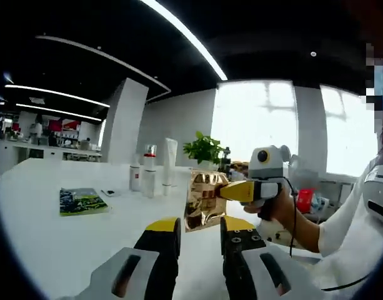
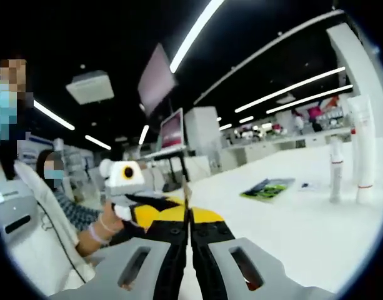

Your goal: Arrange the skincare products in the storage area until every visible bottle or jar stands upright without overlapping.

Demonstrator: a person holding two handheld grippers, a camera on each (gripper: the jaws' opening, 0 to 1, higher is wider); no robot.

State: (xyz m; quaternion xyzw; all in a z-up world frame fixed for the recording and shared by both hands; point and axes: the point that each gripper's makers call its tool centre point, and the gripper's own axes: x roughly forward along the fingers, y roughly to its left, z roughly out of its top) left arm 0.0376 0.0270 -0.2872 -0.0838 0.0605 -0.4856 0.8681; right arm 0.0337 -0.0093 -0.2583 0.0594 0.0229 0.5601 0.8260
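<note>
right hand-held gripper (image 1: 223, 189) pinches a gold pouch (image 1: 204, 199) above the bench (image 1: 41, 237); left hand-held gripper (image 1: 200, 232) gapes below the pouch, bottles (image 1: 149, 170) beyond it.

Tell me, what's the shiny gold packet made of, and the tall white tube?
Gold packet: probably metallic foil or foil-coated plastic; it's crinkled and mirrors the light. White tube: likely smooth matte plastic, though it's too far away to be sure.
</note>
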